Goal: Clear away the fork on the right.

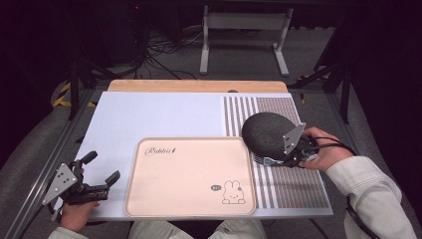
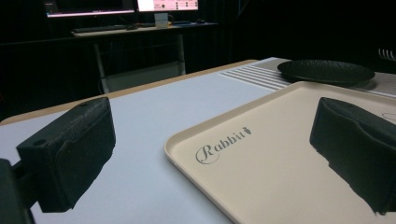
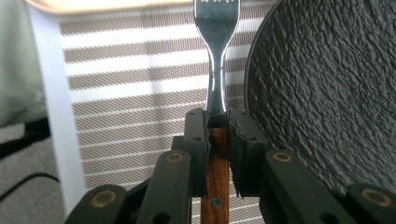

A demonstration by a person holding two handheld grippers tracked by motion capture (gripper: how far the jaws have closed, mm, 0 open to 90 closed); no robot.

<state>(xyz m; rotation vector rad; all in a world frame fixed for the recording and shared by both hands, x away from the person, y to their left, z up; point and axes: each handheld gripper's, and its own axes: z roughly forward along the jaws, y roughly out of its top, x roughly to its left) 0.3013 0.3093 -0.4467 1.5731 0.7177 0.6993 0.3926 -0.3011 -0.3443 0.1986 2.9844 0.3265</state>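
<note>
Holding the fork [image 3: 215, 70] in my right gripper [image 3: 217, 122], I take the pink tray [image 1: 189, 174] as my landmark for everything. The jaws are clamped on the wooden handle, and the metal neck and the prongs stick straight out beyond the tips, so the long axis of the fork continues the line of the gripper. In the high view this gripper [image 1: 294, 149] is to the right of the tray, over the striped mat [image 1: 298, 186], just beside the near right edge of the dark plate [image 1: 266, 134]. The plate itself lies off the far right corner of the tray.

I judge that the coming move turns on one relation: the tray lies to the left of the fork, and the plate is between them on the far side. So the fork probably must pass the plate to reach the tray.

My left gripper [image 1: 94, 172] rests off the left edge of the tray, jaws apart and with nothing between them. The right hand is clearly the nearer one.
</note>
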